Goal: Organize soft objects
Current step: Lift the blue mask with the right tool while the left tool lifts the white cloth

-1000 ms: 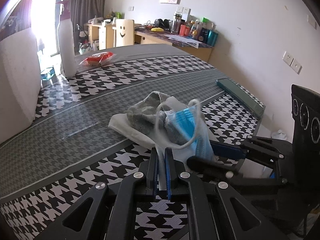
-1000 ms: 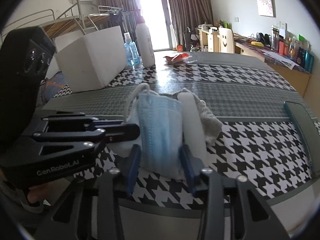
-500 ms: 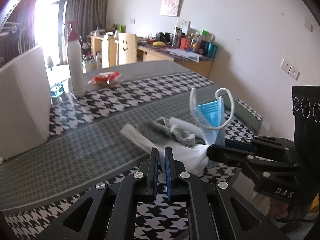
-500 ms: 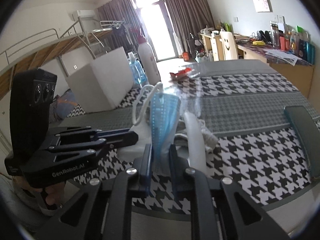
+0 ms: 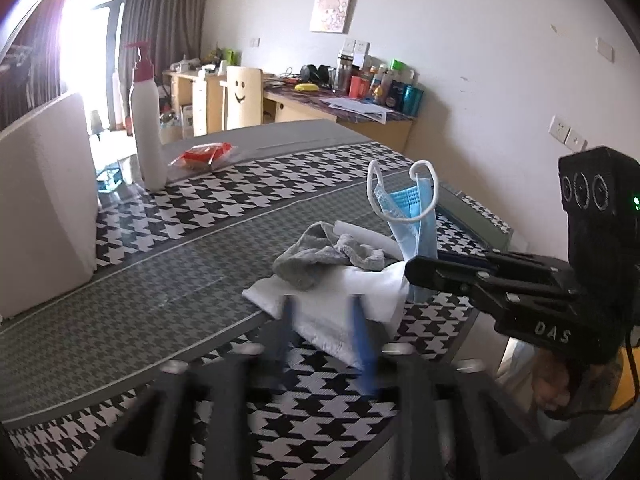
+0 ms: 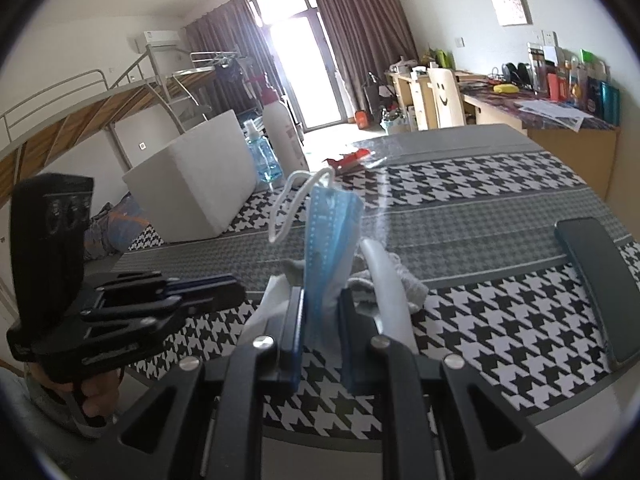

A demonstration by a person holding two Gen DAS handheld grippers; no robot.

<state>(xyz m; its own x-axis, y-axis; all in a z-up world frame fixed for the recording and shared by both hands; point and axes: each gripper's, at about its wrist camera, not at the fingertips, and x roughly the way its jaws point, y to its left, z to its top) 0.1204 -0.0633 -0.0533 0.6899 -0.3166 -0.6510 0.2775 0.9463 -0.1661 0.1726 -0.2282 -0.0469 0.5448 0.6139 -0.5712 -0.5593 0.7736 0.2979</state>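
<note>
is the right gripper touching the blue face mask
Touching. The right wrist view shows the right gripper with both pads closed on the bottom of the blue face mask, which stands lifted above the table.

left wrist: low, near, facing desk | right wrist: facing window | shared: table (image 5: 168,240)

Landmark: grey fleece cloth (image 5: 320,258), on the round houndstooth-cloth table (image 5: 168,280).
Under it: white folded towel (image 5: 344,300).
Right of it: blue pleated face mask (image 6: 330,240), raised above the table.
Far behind it, left: white pump bottle (image 5: 147,120), white foam block (image 5: 44,204).
Behind it, beside the bottle: red snack packet (image 5: 204,154).
</note>
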